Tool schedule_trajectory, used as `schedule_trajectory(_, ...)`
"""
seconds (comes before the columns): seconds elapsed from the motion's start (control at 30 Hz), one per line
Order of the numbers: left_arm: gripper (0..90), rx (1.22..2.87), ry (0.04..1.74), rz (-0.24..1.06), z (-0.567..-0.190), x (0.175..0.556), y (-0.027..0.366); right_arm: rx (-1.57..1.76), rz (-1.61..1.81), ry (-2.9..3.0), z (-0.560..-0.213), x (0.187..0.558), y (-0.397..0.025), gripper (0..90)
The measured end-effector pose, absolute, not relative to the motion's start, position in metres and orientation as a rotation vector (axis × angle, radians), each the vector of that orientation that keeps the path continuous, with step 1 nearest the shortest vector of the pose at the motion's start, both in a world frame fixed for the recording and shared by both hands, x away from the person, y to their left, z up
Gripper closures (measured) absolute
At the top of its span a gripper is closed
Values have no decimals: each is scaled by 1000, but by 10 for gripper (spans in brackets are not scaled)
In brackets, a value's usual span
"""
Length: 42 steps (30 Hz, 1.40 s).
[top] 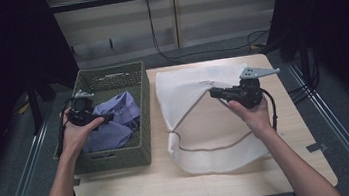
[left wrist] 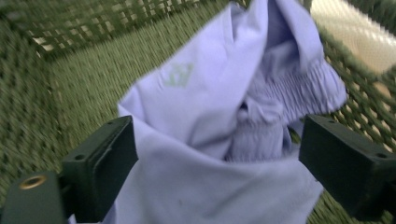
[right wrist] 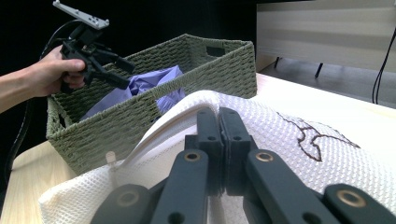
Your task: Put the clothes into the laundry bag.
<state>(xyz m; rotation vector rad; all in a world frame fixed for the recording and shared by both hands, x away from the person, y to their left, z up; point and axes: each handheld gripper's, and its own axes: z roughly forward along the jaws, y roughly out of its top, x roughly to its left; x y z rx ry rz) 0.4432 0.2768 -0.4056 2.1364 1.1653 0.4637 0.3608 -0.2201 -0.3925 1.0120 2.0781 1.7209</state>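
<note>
A lavender garment [top: 119, 117] lies crumpled in a green woven basket [top: 109, 72] at the table's left. My left gripper [top: 109, 118] hovers over it, open. In the left gripper view its jaws stand wide apart on either side of a raised fold of the garment [left wrist: 210, 107]. A white waffle-textured cloth [top: 201, 125] with brown stitching is spread right of the basket. My right gripper [top: 212, 92] is shut on an edge of the white cloth [right wrist: 289, 154] and holds it lifted off the table, its jaws pressed together [right wrist: 218, 114].
The basket [right wrist: 187, 79] stands against the white cloth's left side. Bare wooden tabletop [top: 173, 189] runs along the front edge and to the right of the cloth. Black cables trail from both grippers. Dark curtains flank the table.
</note>
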Motion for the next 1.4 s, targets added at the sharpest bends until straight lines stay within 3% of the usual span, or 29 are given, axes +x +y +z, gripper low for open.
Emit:
schedule_trajectory(0.9, 33, 2391, 1240, 226, -452, 470, 261, 1000, 1704, 2100, -394, 359, -216, 891)
schedule_trajectory(1.4, 15, 2488, 1235, 274, -473, 471, 257, 999, 1707, 2100, -394, 358, -217, 891)
